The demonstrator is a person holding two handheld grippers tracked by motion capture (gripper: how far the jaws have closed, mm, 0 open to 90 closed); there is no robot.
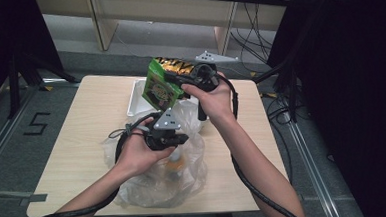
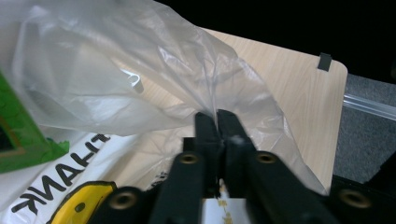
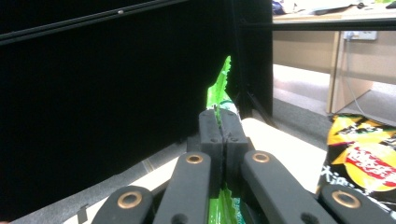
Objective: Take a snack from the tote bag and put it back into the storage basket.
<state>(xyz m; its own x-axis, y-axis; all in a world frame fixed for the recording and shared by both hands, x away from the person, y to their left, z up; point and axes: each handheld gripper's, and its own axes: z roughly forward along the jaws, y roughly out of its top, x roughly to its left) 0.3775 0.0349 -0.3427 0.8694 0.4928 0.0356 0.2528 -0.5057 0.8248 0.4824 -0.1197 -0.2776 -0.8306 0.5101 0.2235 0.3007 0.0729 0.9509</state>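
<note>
A green snack packet (image 1: 160, 88) hangs in the air above the table's far middle, with my right gripper (image 1: 180, 82) shut on its edge. In the right gripper view the jaws (image 3: 223, 117) pinch the packet's crimped green edge (image 3: 221, 86), which sticks up past them. A clear plastic bag (image 1: 160, 183) lies crumpled at the table's near middle. My left gripper (image 1: 182, 138) is shut on the bag's upper film. In the left gripper view the jaws (image 2: 217, 119) clamp the thin plastic (image 2: 154, 60), which billows up and to the left. The green packet (image 2: 14, 135) shows at that view's left edge.
A white tray (image 1: 134, 97) sits on the wooden table (image 1: 81, 124) behind the bag. A black and gold chip bag (image 1: 176, 65) lies at the tray's far side, seen also as the chip bag (image 3: 362, 158) at the right. White plastic with black lettering (image 2: 56, 186) lies under the clear film.
</note>
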